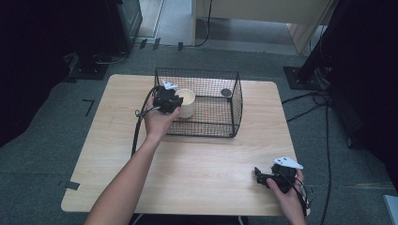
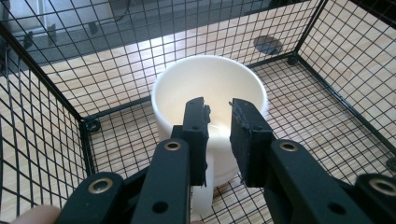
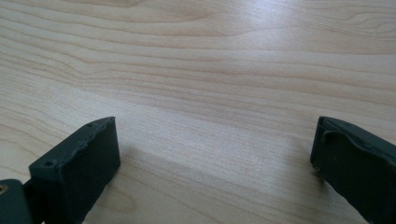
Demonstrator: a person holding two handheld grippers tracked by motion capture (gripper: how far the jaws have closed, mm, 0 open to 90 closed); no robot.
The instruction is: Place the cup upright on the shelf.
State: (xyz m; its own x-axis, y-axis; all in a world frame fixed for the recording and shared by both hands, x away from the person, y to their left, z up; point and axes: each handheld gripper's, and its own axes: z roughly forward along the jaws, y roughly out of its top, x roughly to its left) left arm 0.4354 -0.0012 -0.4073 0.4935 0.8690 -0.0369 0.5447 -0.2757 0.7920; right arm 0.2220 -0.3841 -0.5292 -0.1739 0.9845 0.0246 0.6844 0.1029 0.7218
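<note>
a black wire-mesh basket (image 1: pixel 237 101) with an open top stands on the far middle of the pale wooden tabletop (image 1: pixel 197 173). inside it, at its left end, sits a cream-white round ceramic cup (image 2: pixel 210 88), upright, and nothing can be seen inside it (its inner wall is bright and bare down to the gripper jaws). the left gripper (image 2: pixel 217 116) reaches down into the basket and is clamped on the cup's near rim, one jaw inside the cup and one outside against the wall. a small dark round disc (image 1: pixel 226 92) shows at the basket's far right corner; whether it lies inside or under the mesh i cannot tell. the right gripper (image 1: pixel 261 175) rests near the tabletop's near right corner, well apart from the basket, its jaws spread wide over bare wood.
</note>
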